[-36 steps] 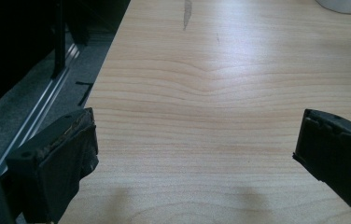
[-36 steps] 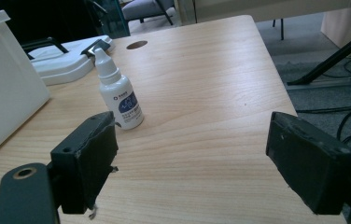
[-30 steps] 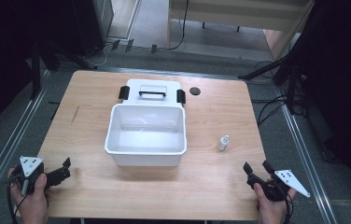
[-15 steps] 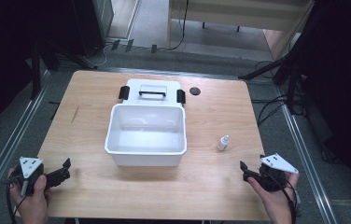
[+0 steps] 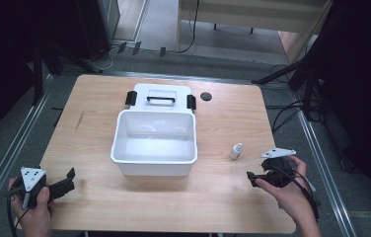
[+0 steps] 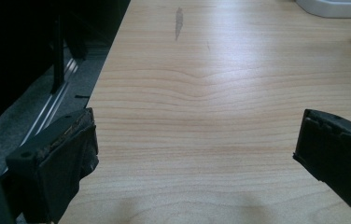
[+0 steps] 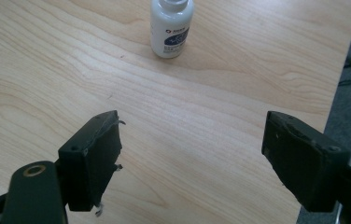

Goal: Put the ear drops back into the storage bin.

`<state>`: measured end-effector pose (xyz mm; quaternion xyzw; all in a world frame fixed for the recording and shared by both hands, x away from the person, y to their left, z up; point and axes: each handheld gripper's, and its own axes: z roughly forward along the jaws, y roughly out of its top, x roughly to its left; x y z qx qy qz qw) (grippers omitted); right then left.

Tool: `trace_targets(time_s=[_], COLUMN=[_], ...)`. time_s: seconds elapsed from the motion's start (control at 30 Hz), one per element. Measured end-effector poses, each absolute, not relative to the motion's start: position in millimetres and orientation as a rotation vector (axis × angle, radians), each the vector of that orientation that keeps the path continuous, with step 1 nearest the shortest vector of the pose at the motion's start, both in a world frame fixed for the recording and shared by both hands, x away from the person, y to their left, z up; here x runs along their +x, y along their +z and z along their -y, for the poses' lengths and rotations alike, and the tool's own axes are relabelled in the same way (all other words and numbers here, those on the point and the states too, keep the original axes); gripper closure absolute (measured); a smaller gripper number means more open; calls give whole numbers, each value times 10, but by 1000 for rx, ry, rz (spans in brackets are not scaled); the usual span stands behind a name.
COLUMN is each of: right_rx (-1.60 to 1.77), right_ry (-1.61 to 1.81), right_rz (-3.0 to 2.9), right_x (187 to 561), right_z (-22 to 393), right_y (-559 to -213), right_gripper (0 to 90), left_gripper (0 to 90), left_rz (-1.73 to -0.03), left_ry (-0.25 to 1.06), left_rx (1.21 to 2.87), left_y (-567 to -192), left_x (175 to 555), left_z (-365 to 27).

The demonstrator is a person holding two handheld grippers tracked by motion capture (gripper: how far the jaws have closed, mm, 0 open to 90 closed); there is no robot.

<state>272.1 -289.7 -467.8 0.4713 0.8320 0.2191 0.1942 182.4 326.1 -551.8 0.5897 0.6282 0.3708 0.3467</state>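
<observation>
A light wooden table (image 5: 99,94) stands on a grey floor, with dark stands and cables around it. In its middle sits a white box (image 5: 154,159), open and with nothing inside as far as I can see. Its lid (image 5: 161,94), with a black handle and two black clasps, lies flat just behind it, touching or almost touching the back wall. Probably it is put there so the opening is free from above. A small dark round mark (image 5: 205,96) is near the lid, on the right.

The thing of the work seems to be the small white bottle (image 5: 236,150). It stands upright to the right of the box, apart from it. The right gripper (image 5: 255,177) is near it, low over the table, and its jaws are wide apart with nothing between them. In the right gripper view the bottle (image 7: 171,28) is ahead of the jaws, a little left of their centre, so I judge the hand is lining up for a grasp.

The left gripper (image 5: 69,178) waits at the front left corner, also wide open, over bare wood close to the table edge.

There is free room between bottle and box, and the right edge of the table is not far behind the right hand.
</observation>
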Motion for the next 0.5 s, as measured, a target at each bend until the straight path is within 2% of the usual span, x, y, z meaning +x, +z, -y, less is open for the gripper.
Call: trace_targets(time_s=[0.17,0.23,0.5], right_rx=[1354,1356,1379], right_ry=[505,473,333], right_rz=[-2448,-2466,-2537], right_x=[2874,2915,3069], right_z=[2852,2823,2694], right_y=[-4598,-4564,-4352], right_gripper=[198,199,203], left_gripper=[0,0,0], left_rz=[-1648,-1648,-1665], left_ry=[941,973,959], left_rx=[1587,1609,1538], left_y=[-5523,-5525,-5518], left_x=[1865,1874,1897], left_z=[-3239,-3201,-3190])
